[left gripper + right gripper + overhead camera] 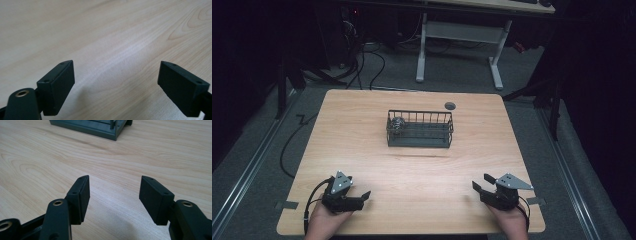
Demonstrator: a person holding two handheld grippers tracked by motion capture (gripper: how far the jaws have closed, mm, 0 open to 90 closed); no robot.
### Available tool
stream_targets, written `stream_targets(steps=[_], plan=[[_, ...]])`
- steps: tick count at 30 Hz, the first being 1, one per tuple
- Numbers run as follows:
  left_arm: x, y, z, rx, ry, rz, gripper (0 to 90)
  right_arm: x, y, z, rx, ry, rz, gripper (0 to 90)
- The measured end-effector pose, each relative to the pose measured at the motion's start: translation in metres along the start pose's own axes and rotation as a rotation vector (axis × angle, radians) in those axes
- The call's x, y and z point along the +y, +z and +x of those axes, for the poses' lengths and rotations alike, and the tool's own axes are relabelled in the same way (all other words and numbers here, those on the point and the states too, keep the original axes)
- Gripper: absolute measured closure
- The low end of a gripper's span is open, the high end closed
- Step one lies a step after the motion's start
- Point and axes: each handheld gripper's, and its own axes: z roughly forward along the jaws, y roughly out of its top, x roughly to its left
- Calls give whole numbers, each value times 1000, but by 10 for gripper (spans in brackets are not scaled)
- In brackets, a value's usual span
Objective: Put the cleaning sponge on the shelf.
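I have a hand-held gripper in each hand at the near edge of the counter, and both are spread with nothing between the jaws: my left hand-held gripper sits low over bare wood at the near left corner, and my right hand-held gripper sits at the near right corner, its jaws pointing toward the wire basket. That basket stands well apart from both, around the middle of the counter and a little toward the far side. Inside it, tucked into the left end, is a shiny metal ball, which looks to me like a wad of scouring wire, though it is too small to be sure; the rest of the basket looks empty. If I go for that ball, I think the trouble will come from the basket walls: the ball lies close to the corner, so a jaw could catch on the wire rim or push the light basket across the smooth wood instead of closing on the ball. A springy wad could also squash and slip out of a shallow pinch. Coming in from above with my left, while my right steadies the basket, seems the safer way.
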Motion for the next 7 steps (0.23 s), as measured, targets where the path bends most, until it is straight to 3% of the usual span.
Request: stream_targets(steps=[1, 2, 3, 7], plan=[[0, 0, 0, 0, 0, 0, 152, 0, 0, 0, 0, 0, 0, 421], [0, 1, 4, -32, -49, -13, 152, -1, 1, -1, -7, 5, 5, 421], [0, 2, 6, -48, -67, -18, 152, -1, 2, -1, -10, 9, 11, 421], [0, 4, 9, -49, -63, -16, 152, -2, 2, 0, -17, 18, 15, 421]])
